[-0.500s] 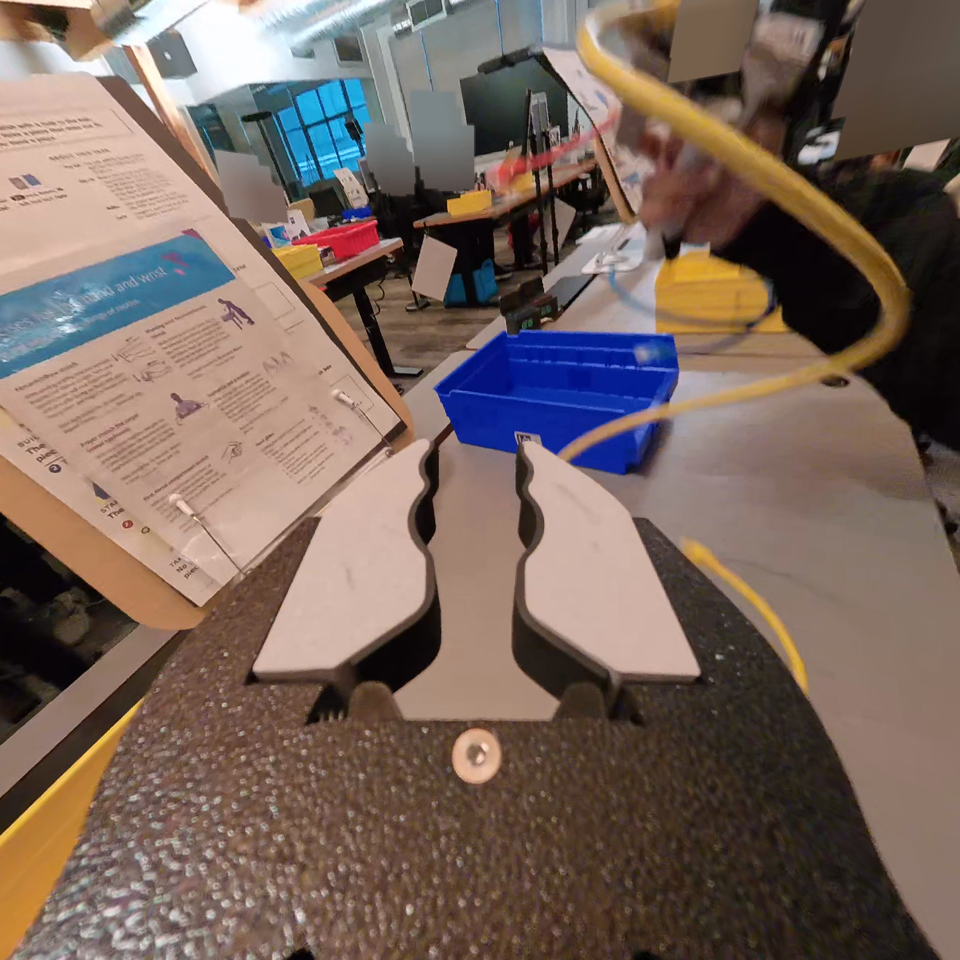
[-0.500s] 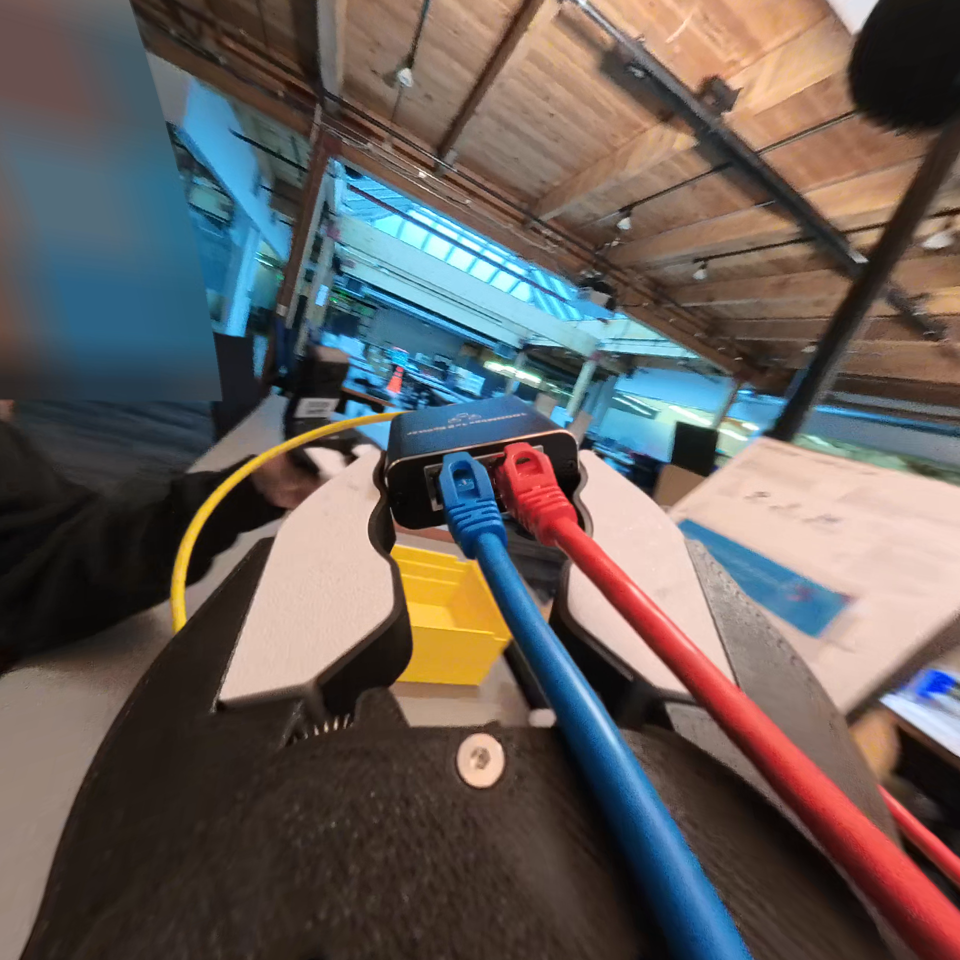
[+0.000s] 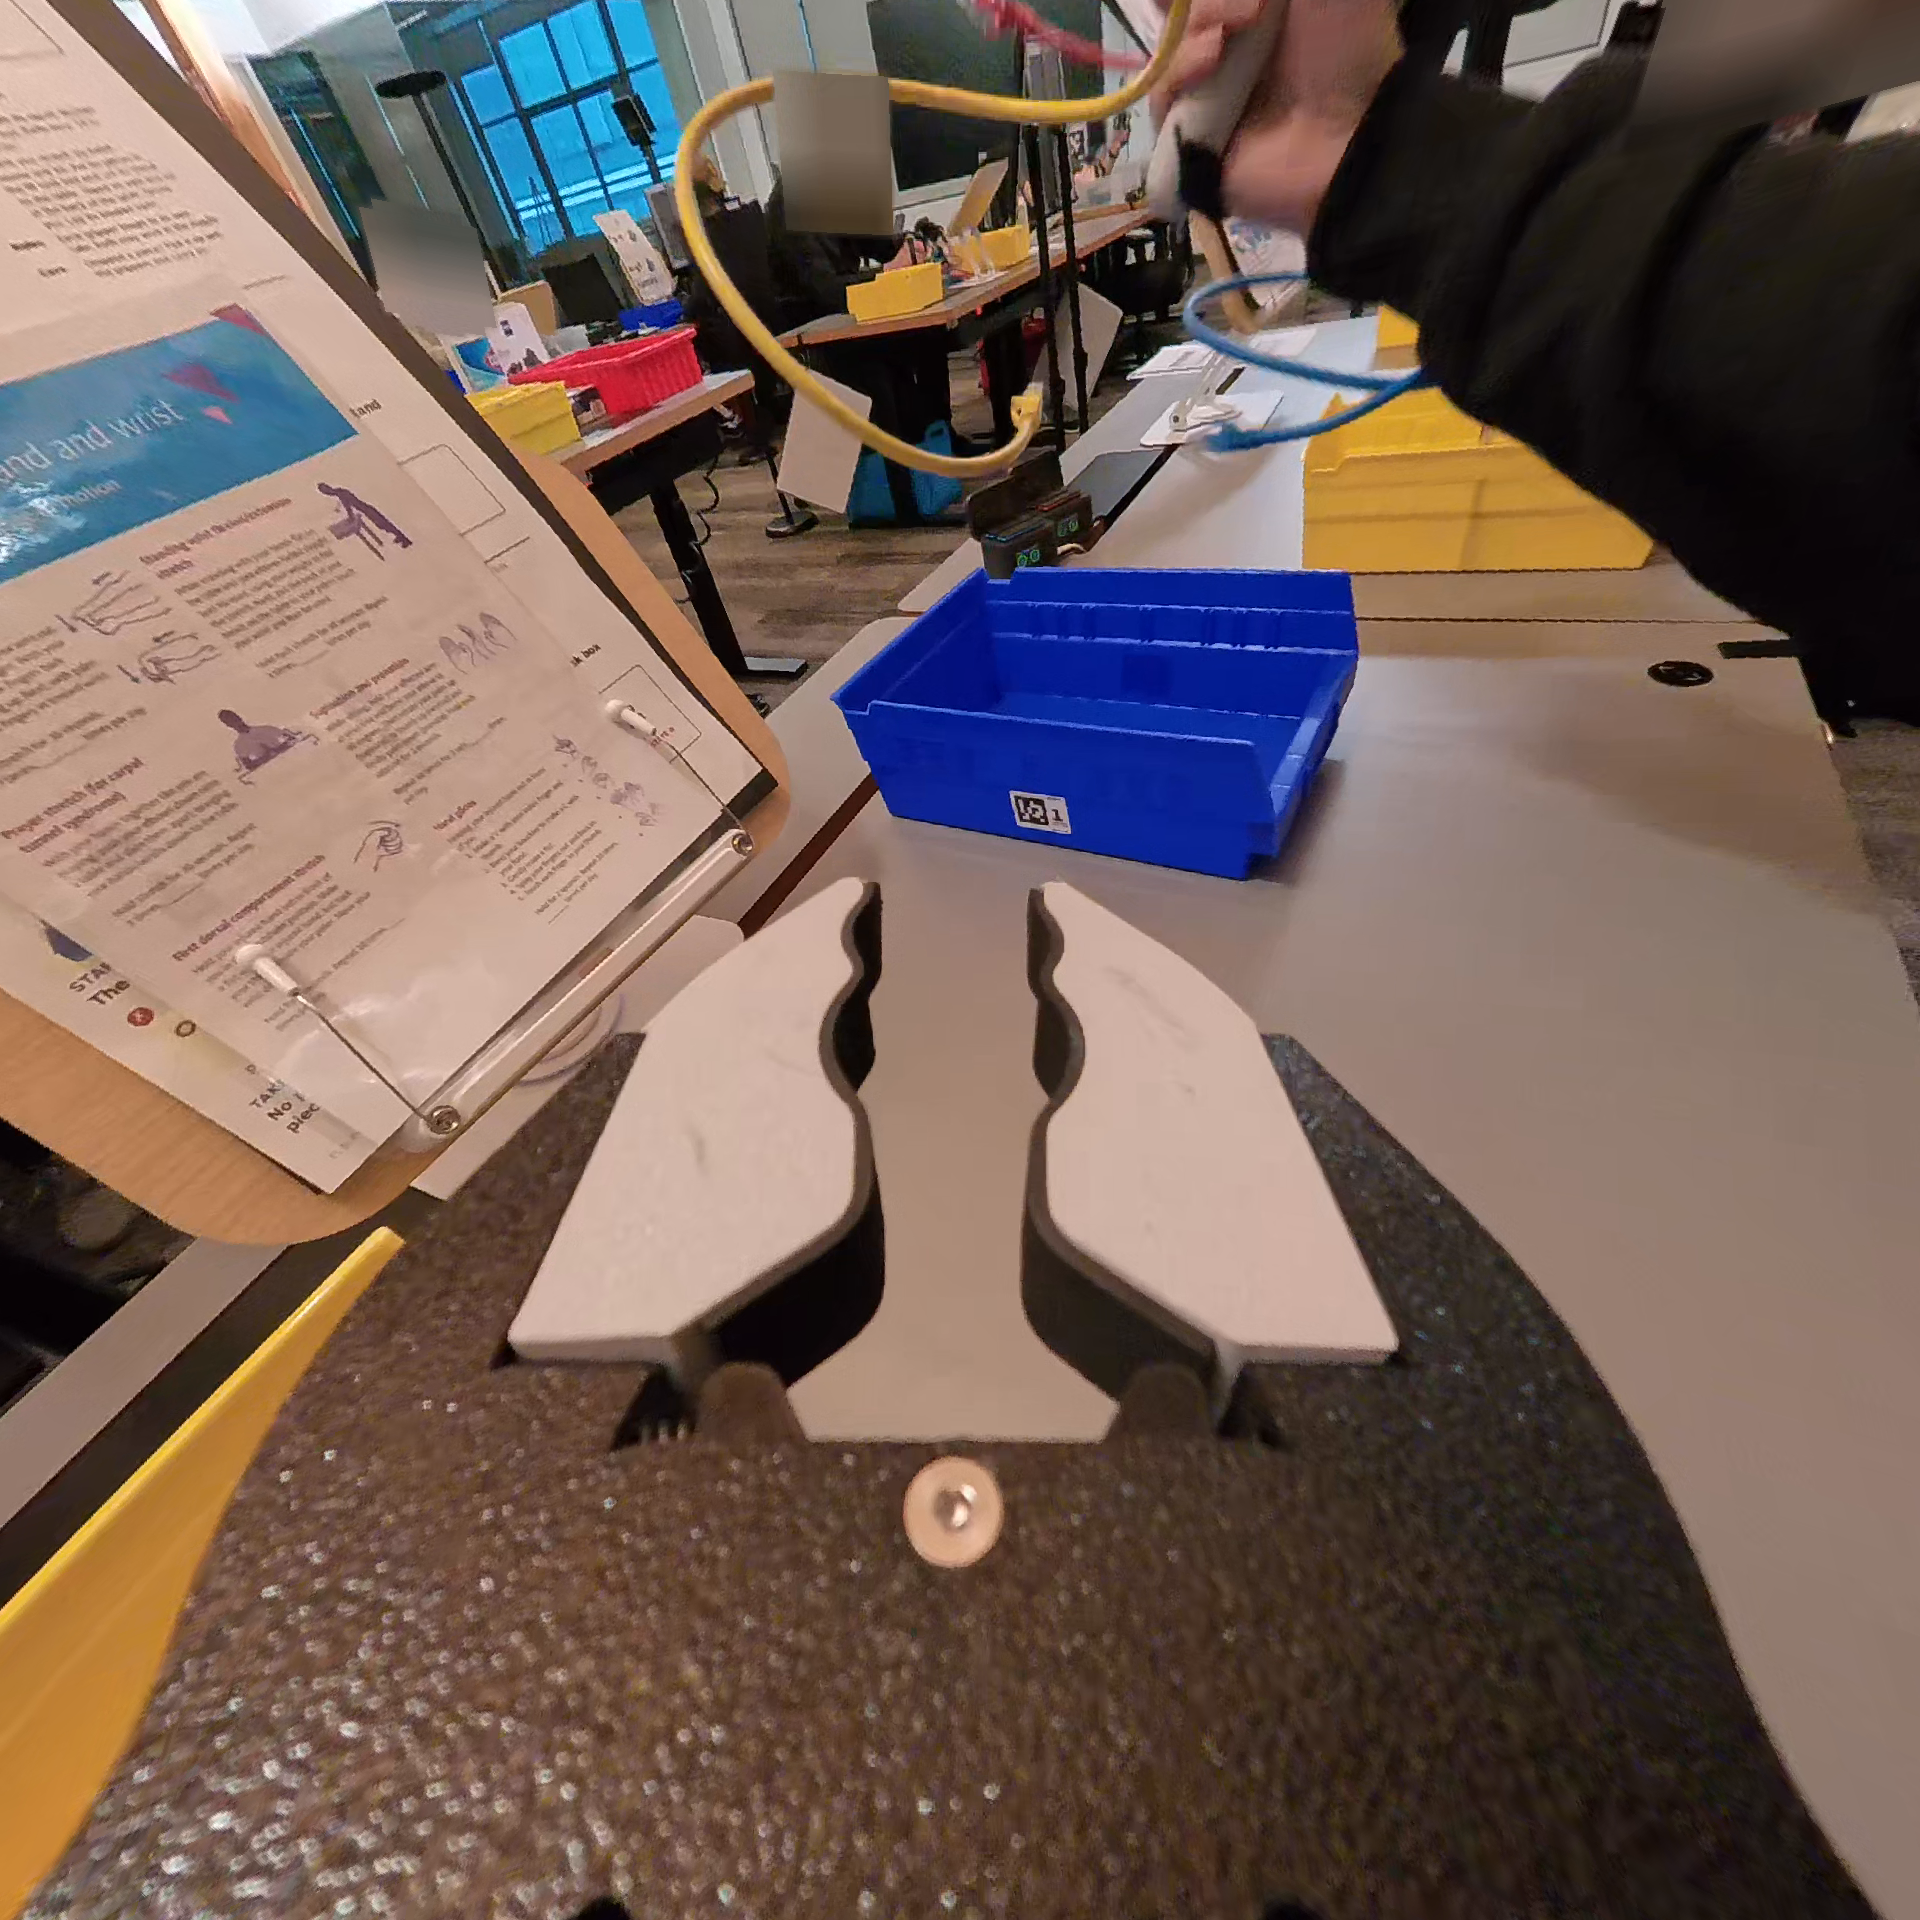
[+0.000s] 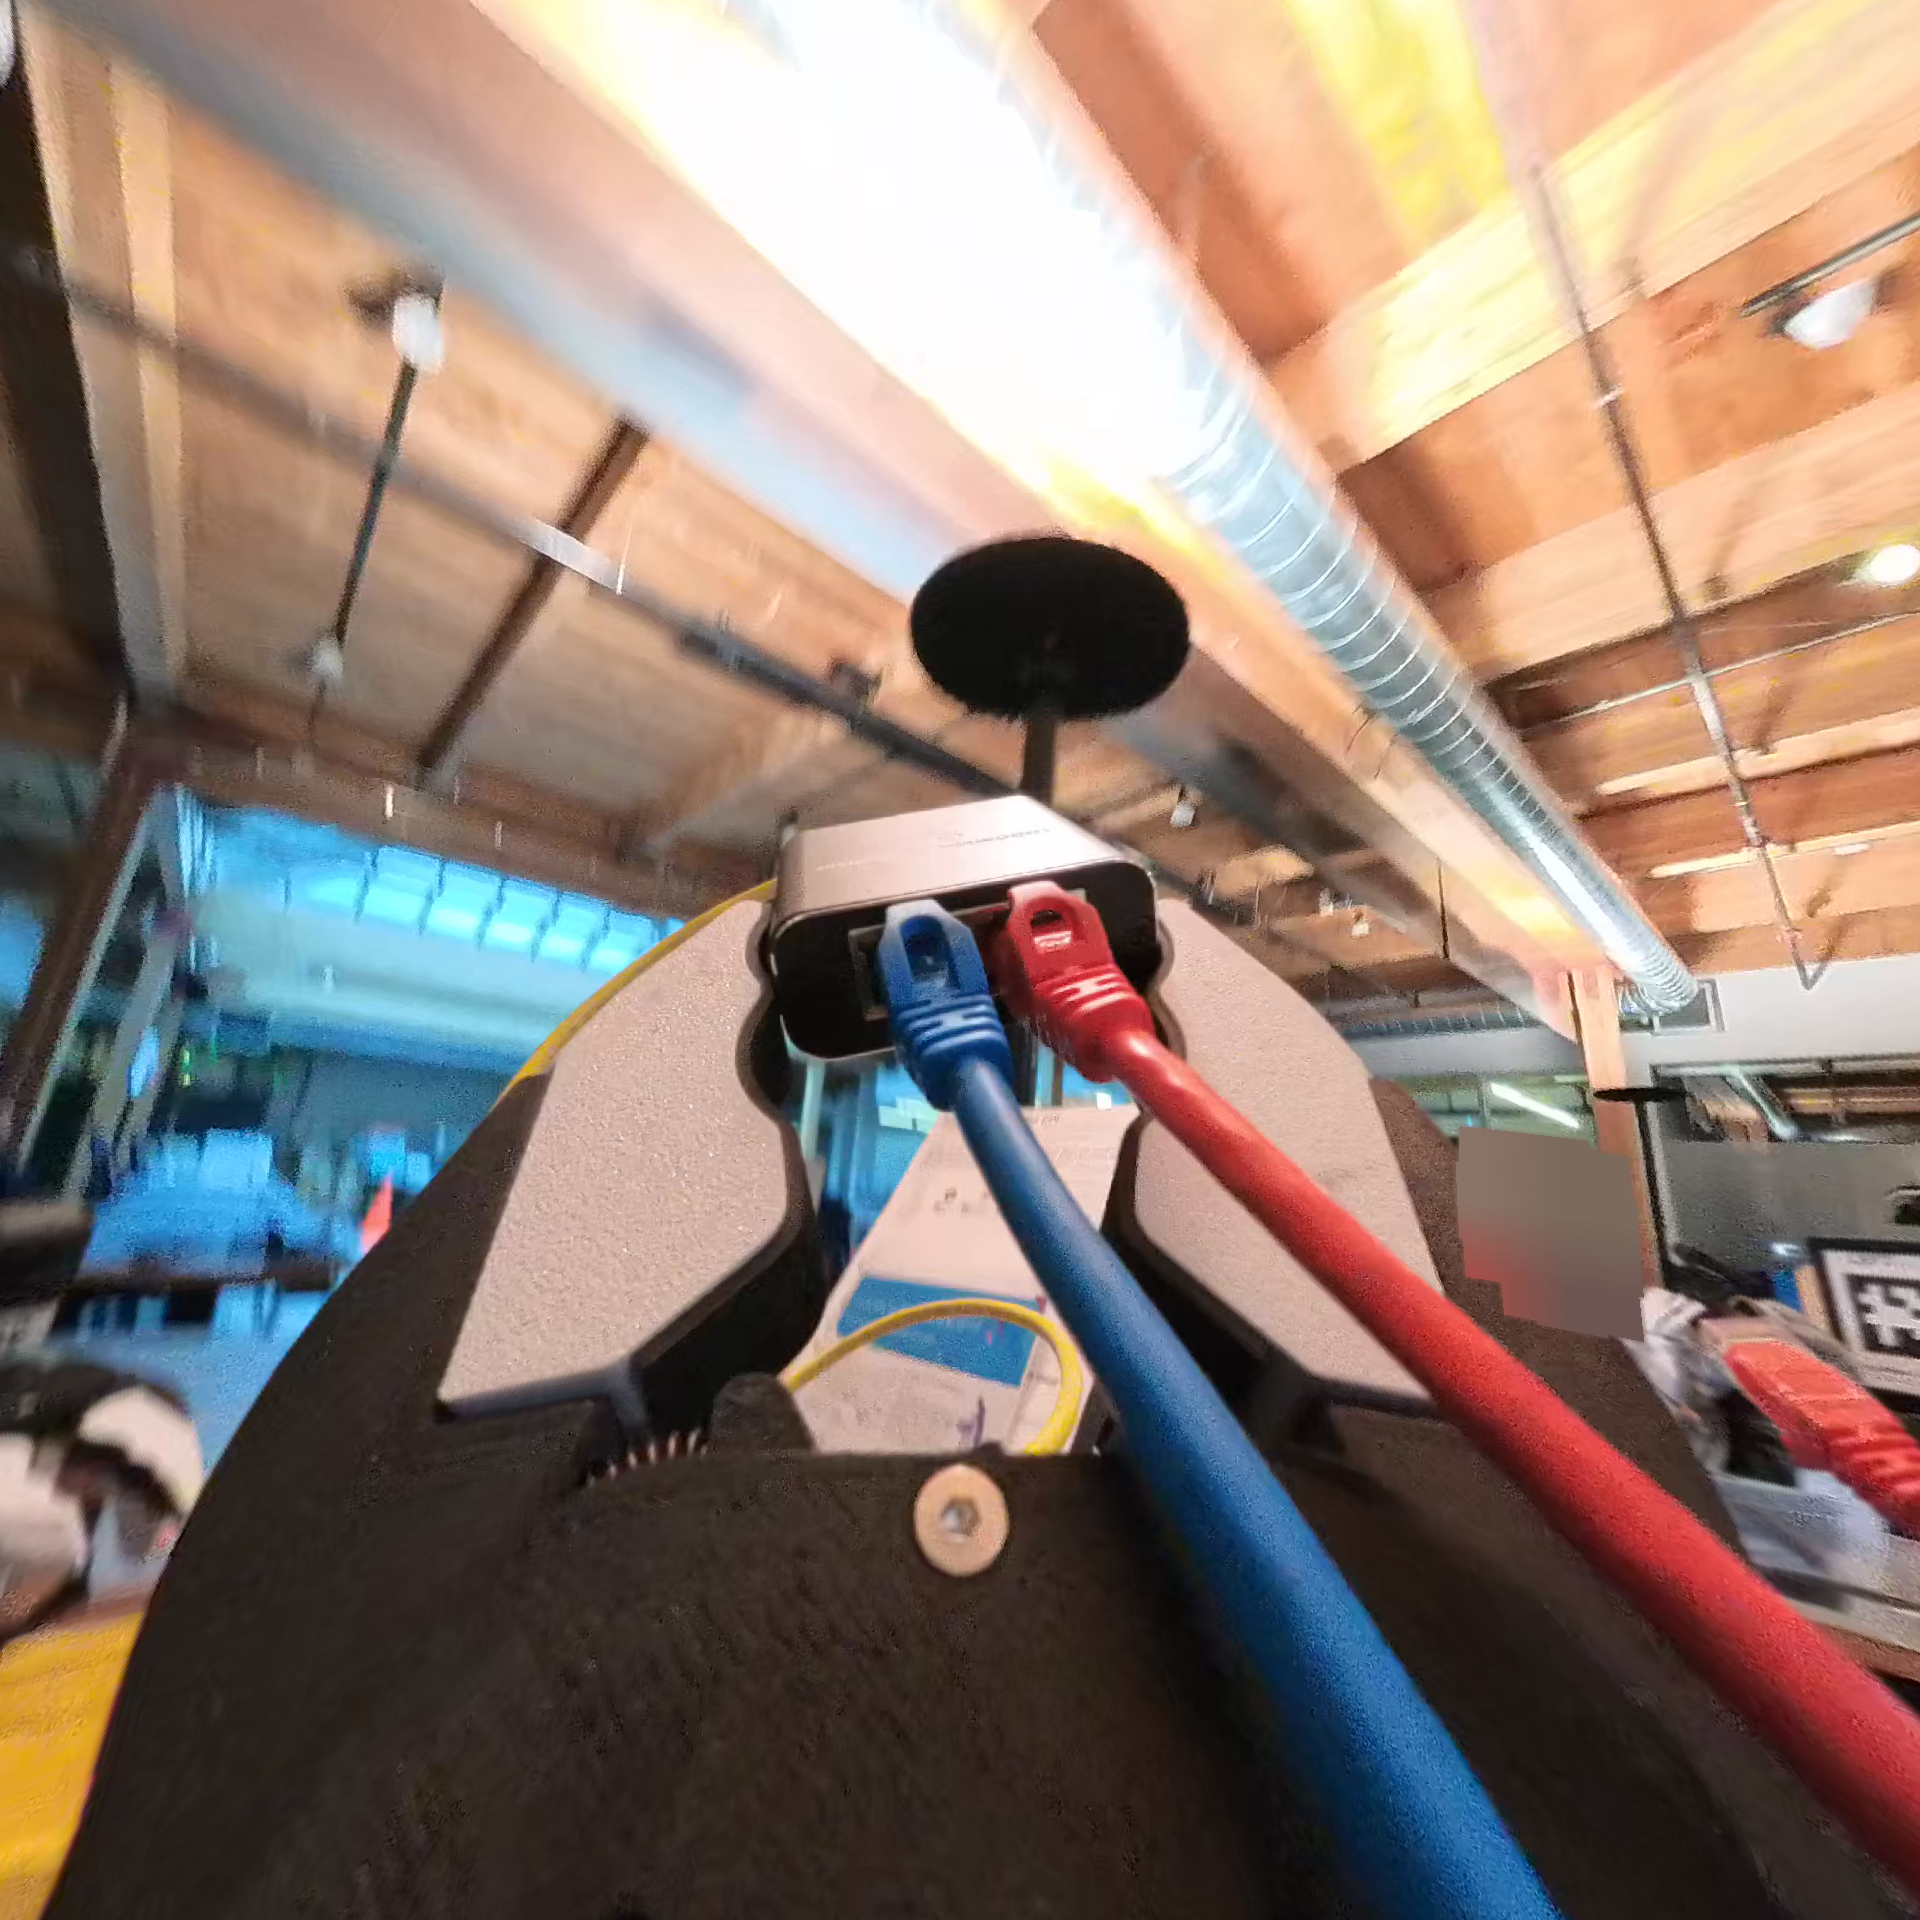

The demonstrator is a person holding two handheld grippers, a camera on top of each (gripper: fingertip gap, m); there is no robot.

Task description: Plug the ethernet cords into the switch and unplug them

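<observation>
In the right wrist view, the right tool is seen clamped on the dark switch, which is held between the two fingertips and raised toward a wooden ceiling. A blue cord and a red cord are plugged side by side into the switch's near face, the blue on the left, and both are trailed back over the tool body. A yellow cord is looped below the fingers. In the left wrist view, the left tool is held over the grey worktop with a narrow gap between its fingers and nothing gripped. A document stand with printed sheets is propped to its left. Beyond the fingertips, a blue bin is set on the worktop. Farther off, a dark sleeve is raised at upper right, and the yellow cord is hung in a wide loop in the air.
</observation>
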